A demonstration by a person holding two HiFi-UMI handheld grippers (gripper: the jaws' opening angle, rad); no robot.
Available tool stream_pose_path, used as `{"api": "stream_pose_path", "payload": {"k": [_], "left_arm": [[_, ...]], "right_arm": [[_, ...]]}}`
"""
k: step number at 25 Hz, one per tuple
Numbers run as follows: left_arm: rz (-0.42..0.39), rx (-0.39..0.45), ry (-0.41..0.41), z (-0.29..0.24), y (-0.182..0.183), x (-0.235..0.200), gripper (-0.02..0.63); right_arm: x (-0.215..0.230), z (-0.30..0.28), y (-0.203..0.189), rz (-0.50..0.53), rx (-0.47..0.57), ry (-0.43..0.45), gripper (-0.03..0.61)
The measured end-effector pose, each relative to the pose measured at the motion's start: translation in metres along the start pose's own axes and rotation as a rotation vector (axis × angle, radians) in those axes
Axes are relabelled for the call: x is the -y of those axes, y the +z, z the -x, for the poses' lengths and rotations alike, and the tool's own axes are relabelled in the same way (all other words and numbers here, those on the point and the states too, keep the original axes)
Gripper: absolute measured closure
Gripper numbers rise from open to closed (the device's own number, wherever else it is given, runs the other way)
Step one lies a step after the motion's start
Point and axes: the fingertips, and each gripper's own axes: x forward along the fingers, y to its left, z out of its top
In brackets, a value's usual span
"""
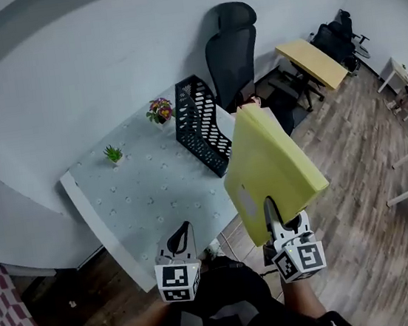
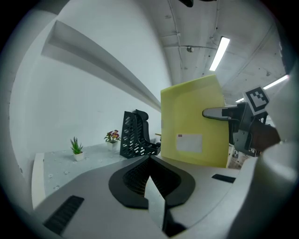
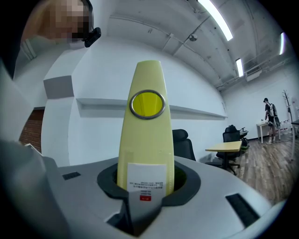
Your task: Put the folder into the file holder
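Note:
A thick yellow folder hangs in the air off the table's right edge, spine toward me, with my right gripper shut on its lower end. In the right gripper view its spine stands upright between the jaws, showing a ring hole and a white label. The black mesh file holder stands on the white table, to the upper left of the folder and apart from it. My left gripper hovers over the table's near edge, shut and holding nothing. The left gripper view shows the folder to the right of the file holder.
A small green plant and a flowering plant sit on the table near the wall. A black office chair stands behind the file holder. A yellow desk and more chairs are at the far right on the wooden floor.

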Motion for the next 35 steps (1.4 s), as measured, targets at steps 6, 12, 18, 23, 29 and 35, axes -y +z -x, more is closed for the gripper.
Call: {"api": "stream_pose_path", "payload": {"k": [6, 12, 18, 23, 29, 35], "left_arm": [[0.027, -0.005, 0.116, -0.046, 0.03, -0.015, 0.609], [0.024, -0.004, 0.214, -0.079, 0.051, -0.018, 0.609], [0.031, -0.023, 0.331, -0.09, 0.058, -0.035, 0.609], [0.037, -0.045, 0.401, -0.099, 0.06, -0.051, 0.609], [0.043, -0.074, 0.463, -0.111, 0.06, -0.066, 0.609], [0.057, -0.087, 0.5, -0.127, 0.065, -0.082, 0.609]], "right_arm": [[0.027, -0.084, 0.037, 0.0, 0.057, 0.128, 0.436], [0.041, -0.15, 0.066, 0.024, 0.128, 0.256, 0.436], [0.046, -0.202, 0.07, 0.01, 0.155, 0.342, 0.436], [0.044, -0.236, 0.06, -0.017, 0.154, 0.391, 0.436], [0.044, -0.266, 0.039, -0.058, 0.152, 0.428, 0.436], [0.043, -0.284, 0.014, -0.071, 0.142, 0.438, 0.434]]}}
